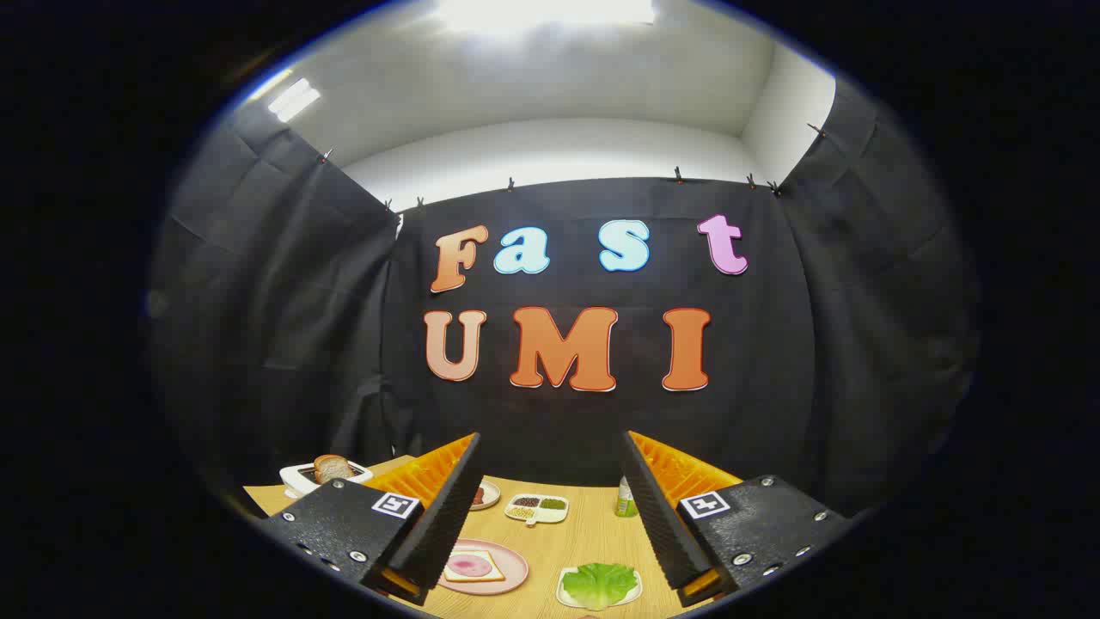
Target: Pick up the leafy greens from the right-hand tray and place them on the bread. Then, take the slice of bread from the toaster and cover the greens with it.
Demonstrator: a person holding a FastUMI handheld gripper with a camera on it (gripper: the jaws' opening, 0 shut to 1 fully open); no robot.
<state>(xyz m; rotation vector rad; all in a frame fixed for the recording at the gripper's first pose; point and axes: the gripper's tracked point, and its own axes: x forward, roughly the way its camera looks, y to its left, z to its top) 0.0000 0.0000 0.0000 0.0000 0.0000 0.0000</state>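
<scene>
My gripper is open, held well above the wooden table, with nothing between its fingers. Below and between the fingers lie the leafy greens on a small white tray, nearer the right finger. To their left a pink plate holds a slice of bread topped with a pink slice of ham; the left finger partly covers it. Beyond the left finger, at the table's far left, a white toaster holds a browned slice of bread standing up in it.
A white divided dish with small heaps of toppings sits mid-table. A small round dish peeks out beside the left finger. A green bottle stands by the right finger. Black cloth walls close off the table's far side.
</scene>
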